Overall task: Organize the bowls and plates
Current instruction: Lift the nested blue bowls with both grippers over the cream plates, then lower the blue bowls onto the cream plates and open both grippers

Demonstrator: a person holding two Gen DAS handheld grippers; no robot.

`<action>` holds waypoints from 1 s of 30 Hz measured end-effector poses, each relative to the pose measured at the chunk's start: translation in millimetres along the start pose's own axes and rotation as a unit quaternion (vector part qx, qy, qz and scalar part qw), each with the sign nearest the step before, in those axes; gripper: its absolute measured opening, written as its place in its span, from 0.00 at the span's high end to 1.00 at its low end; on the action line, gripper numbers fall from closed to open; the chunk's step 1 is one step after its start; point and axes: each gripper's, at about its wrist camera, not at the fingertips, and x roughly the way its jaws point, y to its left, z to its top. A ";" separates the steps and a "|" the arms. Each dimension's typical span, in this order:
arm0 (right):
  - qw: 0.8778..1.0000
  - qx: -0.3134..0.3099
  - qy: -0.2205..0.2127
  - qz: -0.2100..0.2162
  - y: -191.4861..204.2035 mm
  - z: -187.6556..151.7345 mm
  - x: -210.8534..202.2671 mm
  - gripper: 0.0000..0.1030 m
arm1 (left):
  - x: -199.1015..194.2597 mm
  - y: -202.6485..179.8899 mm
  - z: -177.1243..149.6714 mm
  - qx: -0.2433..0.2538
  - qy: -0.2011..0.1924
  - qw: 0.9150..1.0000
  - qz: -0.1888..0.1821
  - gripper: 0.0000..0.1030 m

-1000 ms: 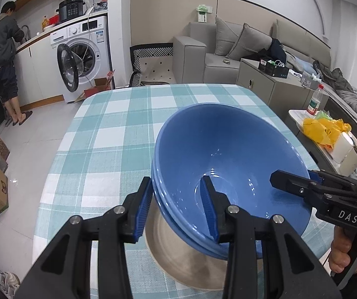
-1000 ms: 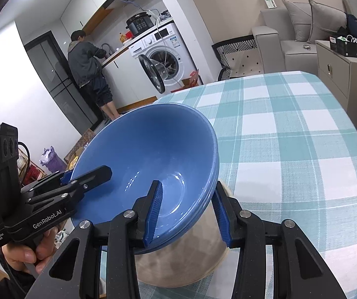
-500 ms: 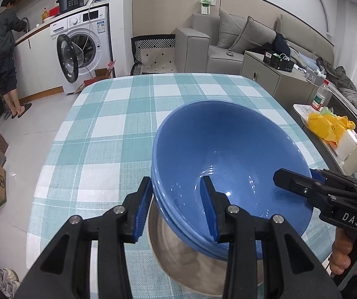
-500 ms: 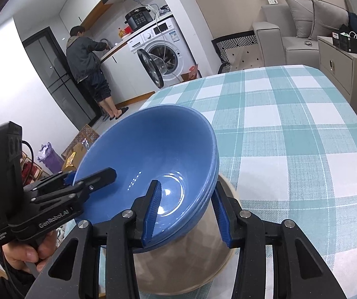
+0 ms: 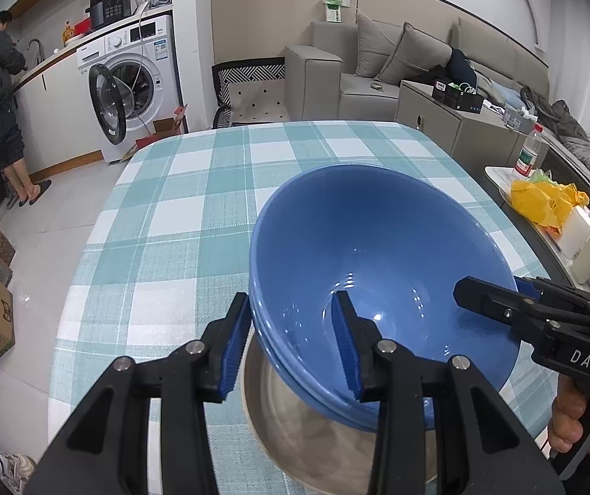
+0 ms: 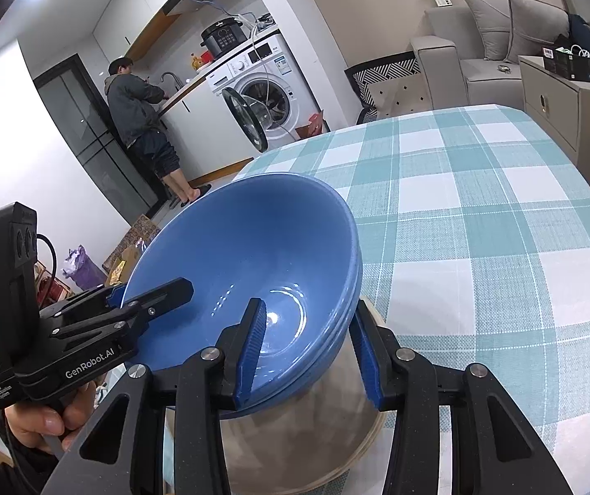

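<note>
Now both grippers clamp the stacked blue bowls (image 5: 377,255), left gripper (image 5: 290,342) and right gripper (image 6: 309,350) each straddling a rim, beige plates (image 6: 295,445) just below; setting down looks unfinished.

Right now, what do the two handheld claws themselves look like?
Both are matte black plastic scissor-style frames with silver pivot bolts and ribbed blue pads. The left claw reads "GenRobot.AI" in white on its side in the right wrist view; the right claw reads "DAS". A black cable loops from the left one's camera block.
</note>
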 end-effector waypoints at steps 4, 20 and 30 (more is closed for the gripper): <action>1.000 0.000 0.001 0.004 -2.0 0.2 0.4 0.59 | -1.4 -0.3 -0.4 0.006 -0.002 1.000 -0.008 0.55; 0.998 -0.052 -0.023 -0.002 7.5 -2.1 -19.8 0.17 | -23.3 20.7 -11.3 -0.004 -0.051 0.998 -0.035 0.23; 0.995 -0.080 -0.050 -0.024 4.3 -20.1 -38.3 0.01 | -38.4 27.3 -23.9 -0.003 -0.083 0.996 -0.030 0.00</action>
